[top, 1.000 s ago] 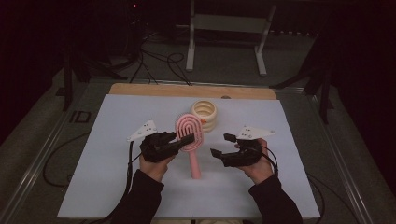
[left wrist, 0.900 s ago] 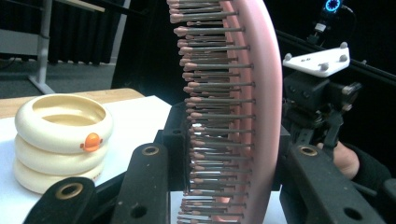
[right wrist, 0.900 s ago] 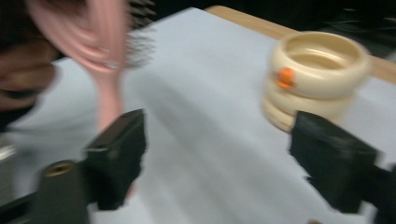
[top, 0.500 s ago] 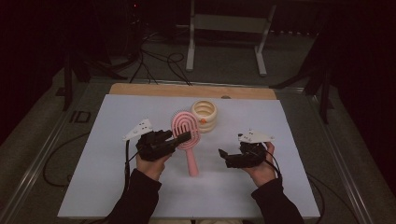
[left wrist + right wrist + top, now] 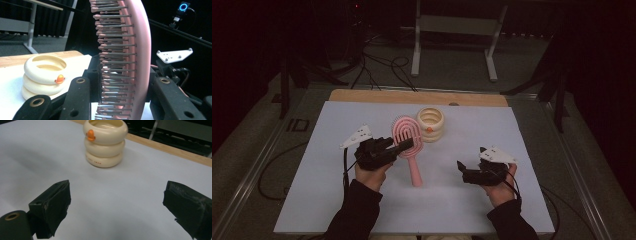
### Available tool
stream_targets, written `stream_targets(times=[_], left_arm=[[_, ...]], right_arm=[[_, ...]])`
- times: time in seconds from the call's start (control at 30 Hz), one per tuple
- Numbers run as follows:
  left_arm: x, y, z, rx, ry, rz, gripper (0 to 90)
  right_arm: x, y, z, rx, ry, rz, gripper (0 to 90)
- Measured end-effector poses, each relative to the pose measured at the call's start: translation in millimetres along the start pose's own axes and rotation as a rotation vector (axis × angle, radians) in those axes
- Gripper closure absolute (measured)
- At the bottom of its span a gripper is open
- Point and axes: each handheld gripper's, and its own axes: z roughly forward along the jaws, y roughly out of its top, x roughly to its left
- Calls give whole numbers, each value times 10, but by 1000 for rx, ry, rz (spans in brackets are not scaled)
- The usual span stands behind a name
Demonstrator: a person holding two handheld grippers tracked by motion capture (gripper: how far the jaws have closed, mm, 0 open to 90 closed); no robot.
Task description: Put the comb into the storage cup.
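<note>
Left gripper (image 5: 404, 145) clamps pink hairbrush (image 5: 408, 145) across its head, handle apparently resting on white table (image 5: 312, 200). Right gripper (image 5: 460, 168) has just opened, empty, well right of brush.

Right hand-held gripper (image 5: 468, 170) moved down-right, away from brush (image 5: 407, 143); jaws opened, empty.

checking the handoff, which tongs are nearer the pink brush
Left. The left tongs are shut on the pink brush; the right tongs hang open, apart to its right.
</note>
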Motion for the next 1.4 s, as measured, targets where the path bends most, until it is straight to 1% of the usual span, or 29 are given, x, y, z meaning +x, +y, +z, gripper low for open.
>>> stream_targets(times=[0.13,0.17,0.27,0.3,0.37,0.47,0.5,0.63,0.77,0.8,0.83,0.93,1.07,1.17,1.4], left_arm=[[5,15,-15,0,2,3,653],[13,26,-23,-6,1,0,653],[20,31,-24,-12,-2,-7,653],[24,37,-22,-8,1,-4,653],[23,41,-18,-4,4,-1,653],[23,46,-17,-3,5,0,653],[23,48,-18,-3,5,1,653],[33,61,-24,-1,9,3,653],[40,74,-24,6,12,6,653],[34,93,-20,13,18,15,653],[31,102,-19,14,19,17,652],[30,126,-20,12,22,21,652],[40,162,-16,17,28,30,653],[47,208,-29,19,35,39,652],[68,284,-56,16,47,50,652]], right_arm=[[-32,-55,-37,-11,-14,10,73],[-93,-162,-115,-40,-34,38,74],[-103,-180,-128,-50,-34,50,74],[-125,-255,-165,-73,-53,65,75],[-134,-288,-171,-80,-61,73,75],[-141,-304,-173,-81,-60,77,75],[-152,-334,-172,-76,-56,82,75],[-150,-380,-183,-91,-53,88,75],[-161,-417,-191,-94,-64,91,75],[-161,-417,-191,-94,-64,91,75],[-177,-447,-203,-102,-60,108,75],[-190,-472,-212,-105,-64,107,75],[-199,-531,-221,-112,-59,118,75],[-200,-557,-220,-116,-48,112,75],[-192,-563,-241,-141,-50,104,75]])
